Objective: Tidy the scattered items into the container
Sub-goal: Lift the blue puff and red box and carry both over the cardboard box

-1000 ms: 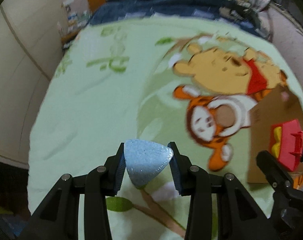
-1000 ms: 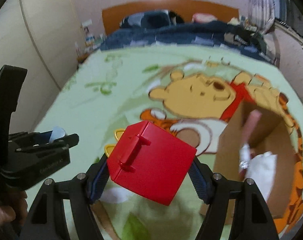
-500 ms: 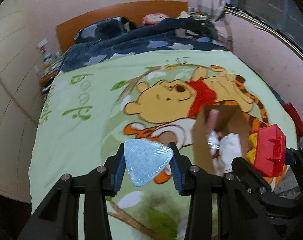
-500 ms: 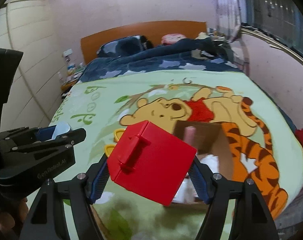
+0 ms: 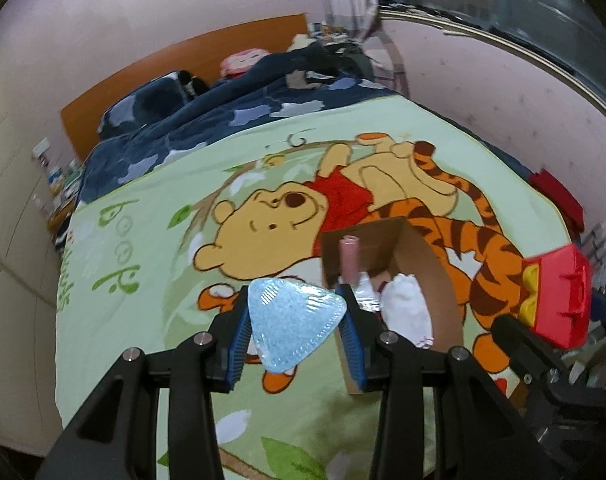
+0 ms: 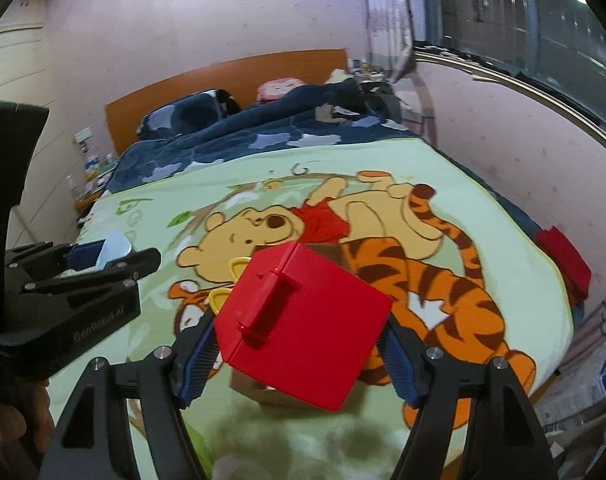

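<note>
My left gripper (image 5: 295, 338) is shut on a light blue triangular packet (image 5: 294, 324), held above the bed just left of an open cardboard box (image 5: 419, 252). The box lies on the cartoon blanket and holds a pink tube (image 5: 349, 260) and a white cloth (image 5: 407, 308). My right gripper (image 6: 299, 354) is shut on a red toy case (image 6: 303, 328) with yellow parts (image 6: 239, 266), which hangs over the box (image 6: 327, 249) and hides most of it. The red case (image 5: 559, 296) shows at the right in the left wrist view, and the left gripper with the packet (image 6: 117, 246) at the left in the right wrist view.
A green cartoon blanket (image 5: 143, 280) covers the bed, with a dark blue duvet (image 5: 207, 120) and wooden headboard (image 5: 183, 64) at the far end. A pink wall (image 6: 503, 140) runs along the right side. A red cloth (image 6: 565, 260) hangs at the bed's right edge.
Both grippers have swung right and lifted, each keeping hold of its item. The cardboard box has come from the right edge to sit just beyond the left gripper and under the red case.
</note>
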A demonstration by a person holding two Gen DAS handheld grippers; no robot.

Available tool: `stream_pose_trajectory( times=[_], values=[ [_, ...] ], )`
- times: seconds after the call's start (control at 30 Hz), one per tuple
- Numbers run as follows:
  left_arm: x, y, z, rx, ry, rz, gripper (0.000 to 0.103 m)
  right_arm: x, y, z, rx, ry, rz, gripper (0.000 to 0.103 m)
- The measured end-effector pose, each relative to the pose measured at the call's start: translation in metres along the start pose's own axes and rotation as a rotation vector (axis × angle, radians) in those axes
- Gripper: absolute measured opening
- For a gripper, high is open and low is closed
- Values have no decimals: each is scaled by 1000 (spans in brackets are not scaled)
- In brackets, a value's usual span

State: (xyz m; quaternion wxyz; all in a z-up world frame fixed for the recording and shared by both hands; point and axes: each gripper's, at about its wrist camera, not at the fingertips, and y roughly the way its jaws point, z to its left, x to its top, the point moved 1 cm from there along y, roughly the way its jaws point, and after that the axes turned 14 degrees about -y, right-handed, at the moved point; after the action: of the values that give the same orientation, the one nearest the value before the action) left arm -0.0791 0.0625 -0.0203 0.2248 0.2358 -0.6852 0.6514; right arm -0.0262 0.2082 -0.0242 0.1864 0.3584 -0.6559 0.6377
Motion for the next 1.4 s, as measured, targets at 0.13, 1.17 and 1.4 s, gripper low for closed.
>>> stream_pose_trajectory(
  times=[0.13, 1.17, 1.4],
  values=[
    [-5, 8, -23, -20, 50, 21, 41, -5, 3, -13, -19, 25, 12, 74],
    [-5, 91, -51, -39, 150, 176, 41, -22, 57, -34, -8, 96, 114, 74],
    [7, 128, -52, -42, 164, 219, 41, -16, 86, -33, 12, 84, 149, 74]
  ],
)
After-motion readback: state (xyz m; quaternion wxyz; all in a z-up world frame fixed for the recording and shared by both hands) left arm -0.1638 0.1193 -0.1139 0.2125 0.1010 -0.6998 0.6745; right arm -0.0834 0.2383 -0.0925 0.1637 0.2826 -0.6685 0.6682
